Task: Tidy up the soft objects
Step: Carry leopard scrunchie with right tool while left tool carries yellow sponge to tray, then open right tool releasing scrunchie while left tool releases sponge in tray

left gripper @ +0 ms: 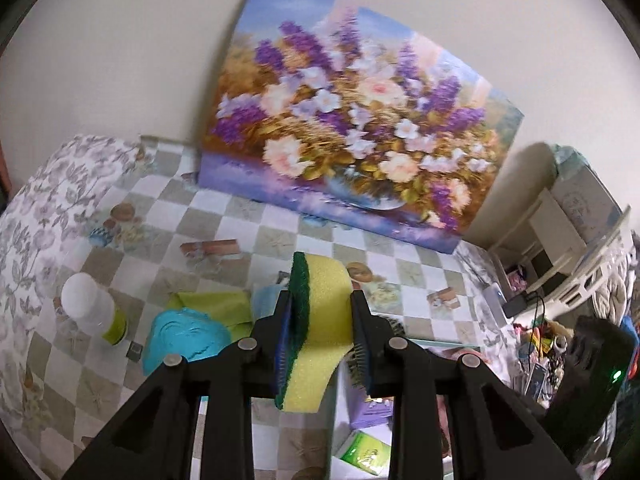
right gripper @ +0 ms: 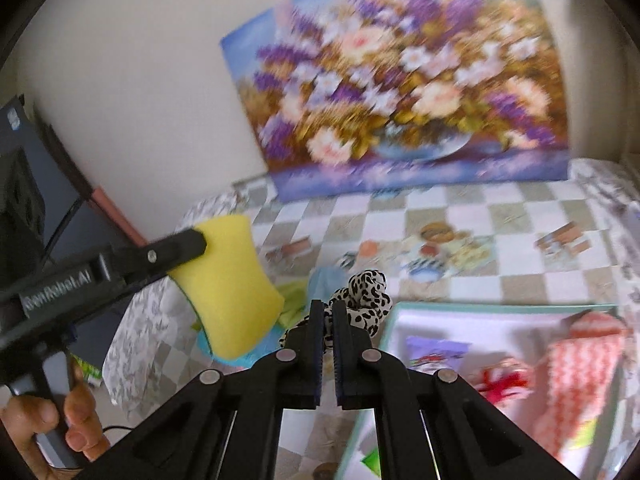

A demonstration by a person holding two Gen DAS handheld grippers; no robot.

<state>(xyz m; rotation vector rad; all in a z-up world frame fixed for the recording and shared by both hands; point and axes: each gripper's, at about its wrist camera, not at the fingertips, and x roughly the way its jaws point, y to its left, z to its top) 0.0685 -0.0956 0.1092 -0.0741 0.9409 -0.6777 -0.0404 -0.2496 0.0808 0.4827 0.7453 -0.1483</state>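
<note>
We hold the sponge in our left gripper, the pads clamped on its two faces, the green scouring side against the left pad and the yellow foam against the right. It is up off the table, above a blue cloth and a green cloth. A bottle with a white cap stands left of the cloths. From the right wrist, the same sponge shows at the left in that gripper, a hand on its grip.

Our right gripper is clenched on a spotted fabric, white with black blotches, pinched thin between the pads; its bunched end stands past the tips. Just to the right lies a box with a teal rim, holding an orange knit and a red piece. A flower painting leans on the wall behind
</note>
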